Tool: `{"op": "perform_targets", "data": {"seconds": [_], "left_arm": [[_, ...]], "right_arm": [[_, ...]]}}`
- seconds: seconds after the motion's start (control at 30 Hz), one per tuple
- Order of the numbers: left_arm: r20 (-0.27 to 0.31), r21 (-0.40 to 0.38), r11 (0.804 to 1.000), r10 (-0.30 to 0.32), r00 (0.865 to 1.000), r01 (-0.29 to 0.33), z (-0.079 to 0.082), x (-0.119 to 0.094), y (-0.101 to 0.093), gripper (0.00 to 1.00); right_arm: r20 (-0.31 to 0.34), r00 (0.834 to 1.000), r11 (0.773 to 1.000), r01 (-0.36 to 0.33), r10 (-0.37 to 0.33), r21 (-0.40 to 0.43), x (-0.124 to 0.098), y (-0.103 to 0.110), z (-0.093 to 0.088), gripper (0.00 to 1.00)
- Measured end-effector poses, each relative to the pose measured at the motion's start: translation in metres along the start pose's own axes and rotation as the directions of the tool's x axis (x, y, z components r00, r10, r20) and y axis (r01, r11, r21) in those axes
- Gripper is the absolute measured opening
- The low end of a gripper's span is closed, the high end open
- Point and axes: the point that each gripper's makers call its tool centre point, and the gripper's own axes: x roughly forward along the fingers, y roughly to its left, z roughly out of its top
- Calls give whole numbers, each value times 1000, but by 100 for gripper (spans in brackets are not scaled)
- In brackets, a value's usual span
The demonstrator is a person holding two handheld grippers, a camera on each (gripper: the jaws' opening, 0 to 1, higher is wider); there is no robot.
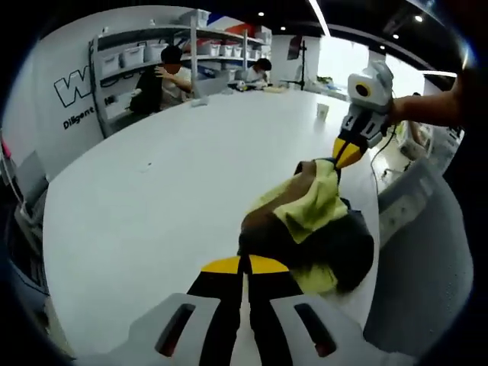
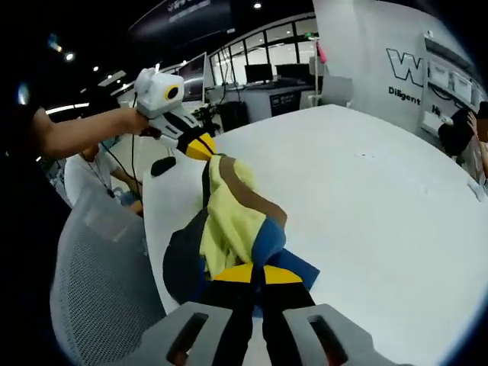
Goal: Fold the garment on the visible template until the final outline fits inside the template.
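Garment (image 1: pixel 309 221): bunching between left tool (image 1: pixel 244 265) and right tool (image 2: pixel 255 274), both clamping it narrow above bench (image 1: pixel 152 213). Risk: cloth slipping, crumpling unevenly.

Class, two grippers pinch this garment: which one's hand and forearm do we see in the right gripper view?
The left gripper, white-bodied with yellow-tipped jaws, pinching the garment's far end; a hand holds it. The right gripper shows its jaws alone.

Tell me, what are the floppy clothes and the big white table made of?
The garment looks like soft cloth, yellow, brown and blue: it bunches and droops in folds between both grippers. The table looks hard and smooth, maybe laminate or painted board, with a faint matte sheen. I can't tell exactly.
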Motion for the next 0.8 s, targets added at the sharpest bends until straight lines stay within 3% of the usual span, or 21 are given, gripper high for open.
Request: {"op": "perform_targets", "data": {"seconds": [0.27,0.53,0.8], "left_arm": [[28,50,999,15,999,-17,20,-25,-3,1],[45,81,997,-6,999,2,30,-41,-13,1],[72,97,995,-10,997,3,43,-54,-15,1]], "right_arm": [[57,998,1000,-20,20,1,-25,11,25,0],[61,998,999,-17,19,-34,-41,18,31,0],[94,996,999,2,3,-52,-61,16,49,0]]}}
